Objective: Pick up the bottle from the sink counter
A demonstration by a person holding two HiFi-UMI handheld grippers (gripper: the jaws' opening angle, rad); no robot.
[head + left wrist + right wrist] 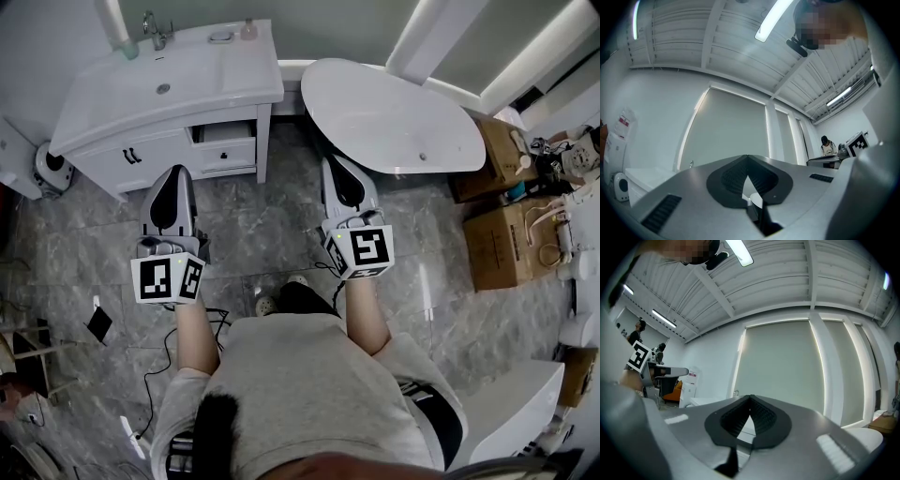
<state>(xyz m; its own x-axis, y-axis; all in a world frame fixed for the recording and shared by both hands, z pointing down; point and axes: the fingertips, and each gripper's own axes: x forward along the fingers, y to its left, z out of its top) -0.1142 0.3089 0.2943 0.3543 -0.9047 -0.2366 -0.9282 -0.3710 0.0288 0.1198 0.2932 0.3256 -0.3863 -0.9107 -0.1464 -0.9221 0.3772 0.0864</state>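
Note:
A small pinkish bottle stands at the back right of the white sink counter, near a soap dish and to the right of the faucet. My left gripper is held over the floor in front of the vanity drawers, well short of the bottle, its jaws shut on nothing. My right gripper hovers between the vanity and the bathtub, also shut and empty. In both gripper views the jaw tips meet, left gripper and right gripper, and point up at wall and ceiling. The bottle does not show there.
A white oval bathtub lies right of the vanity. Cardboard boxes stand at the right. A small white appliance sits left of the vanity. Cables and a dark flat object lie on the marble floor.

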